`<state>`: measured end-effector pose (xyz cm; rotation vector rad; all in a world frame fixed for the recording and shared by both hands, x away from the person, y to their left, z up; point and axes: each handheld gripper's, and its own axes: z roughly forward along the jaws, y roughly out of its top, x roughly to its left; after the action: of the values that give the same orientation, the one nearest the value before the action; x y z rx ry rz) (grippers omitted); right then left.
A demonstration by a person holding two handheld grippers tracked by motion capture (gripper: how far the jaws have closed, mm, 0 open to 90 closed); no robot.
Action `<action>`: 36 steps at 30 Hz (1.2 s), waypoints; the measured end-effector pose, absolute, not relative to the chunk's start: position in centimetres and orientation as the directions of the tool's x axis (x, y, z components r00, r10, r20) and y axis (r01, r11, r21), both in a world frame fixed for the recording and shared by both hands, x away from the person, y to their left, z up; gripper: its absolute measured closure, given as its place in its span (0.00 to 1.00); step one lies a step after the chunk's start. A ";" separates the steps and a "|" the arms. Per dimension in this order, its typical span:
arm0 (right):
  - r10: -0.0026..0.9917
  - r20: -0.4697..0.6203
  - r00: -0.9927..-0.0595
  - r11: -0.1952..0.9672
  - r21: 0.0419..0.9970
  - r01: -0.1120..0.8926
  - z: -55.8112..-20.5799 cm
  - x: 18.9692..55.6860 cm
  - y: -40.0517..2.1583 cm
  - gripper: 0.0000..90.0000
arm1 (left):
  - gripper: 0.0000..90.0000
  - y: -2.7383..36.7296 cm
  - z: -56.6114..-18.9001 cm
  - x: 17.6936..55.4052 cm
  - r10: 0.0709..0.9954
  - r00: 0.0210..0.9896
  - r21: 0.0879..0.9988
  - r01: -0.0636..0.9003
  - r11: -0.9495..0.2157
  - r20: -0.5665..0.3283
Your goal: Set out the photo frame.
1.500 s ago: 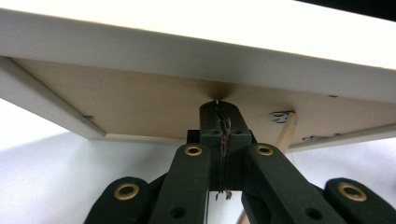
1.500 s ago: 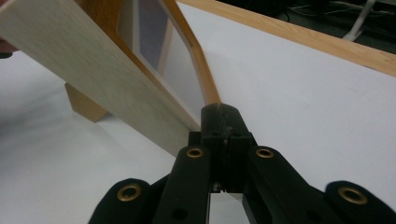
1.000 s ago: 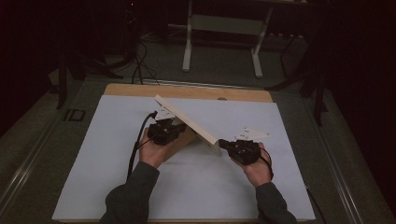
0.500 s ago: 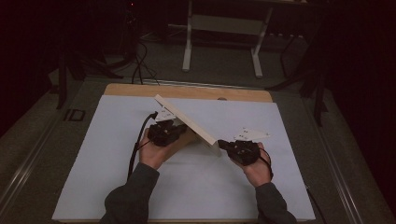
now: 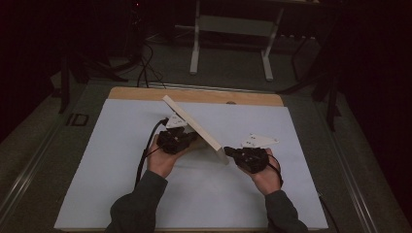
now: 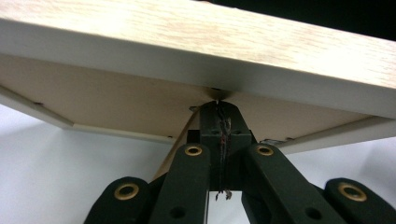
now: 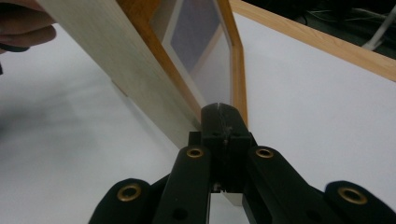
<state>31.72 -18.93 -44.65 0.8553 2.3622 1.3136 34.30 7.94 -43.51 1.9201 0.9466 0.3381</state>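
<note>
Right gripper (image 7: 219, 109): jaws pressed together, tips against the near lower corner of the tilted picture frame (image 7: 140, 70); whether they pinch it is hidden. Left gripper (image 6: 219, 105): jaws likewise together under the frame's back panel, contact point obscured. Beyond the fingertips, the frame leans over the white table sheet (image 5: 97, 160), its top edge cut off in both gripper views.

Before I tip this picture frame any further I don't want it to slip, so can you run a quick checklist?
1. Left gripper jaws shut behind the picture frame: ok.
2. Right gripper jaws shut at the frame's near end: ok.
3. Either gripper clamped on the frame: cannot tell.
4. Frame propped tilted, low edge on the white mat: ok.
5. Bare mat on both sides of the frame: ok.
</note>
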 end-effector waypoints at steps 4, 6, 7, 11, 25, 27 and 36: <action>0.620 0.021 -0.784 0.408 0.845 0.346 -44.6 31.7 -18.7 1.00 | 1.00 7.9 -43.7 34.4 0.734 0.664 0.836 0.478 -0.270 -0.143; 0.615 0.021 -0.788 0.412 0.844 0.344 -44.6 31.6 -18.6 1.00 | 1.00 7.9 -43.7 34.5 0.735 0.663 0.835 0.479 -0.272 -0.141; 0.612 0.018 -0.791 0.415 0.843 0.341 -44.6 31.6 -18.5 1.00 | 1.00 7.9 -43.8 34.5 0.736 0.662 0.834 0.481 -0.272 -0.142; 0.595 0.011 -0.803 0.427 0.843 0.328 -44.6 31.5 -18.2 1.00 | 1.00 7.9 -43.9 34.7 0.736 0.663 0.829 0.484 -0.280 -0.139; 0.562 0.003 -0.827 0.449 0.839 0.308 -44.5 31.2 -17.4 1.00 | 1.00 7.7 -44.3 35.1 0.742 0.657 0.828 0.485 -0.282 -0.133; 0.555 0.001 -0.832 0.453 0.838 0.303 -44.5 31.2 -17.3 1.00 | 1.00 7.7 -44.4 35.1 0.740 0.659 0.827 0.486 -0.284 -0.132; 0.543 0.004 -0.840 0.458 0.837 0.300 -44.5 30.9 -16.8 1.00 | 1.00 7.9 -44.9 35.2 0.716 0.680 0.837 0.476 -0.270 -0.156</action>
<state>30.91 -16.76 -44.52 0.7253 2.4458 1.3249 35.17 7.90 -44.85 1.9265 0.9280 0.3122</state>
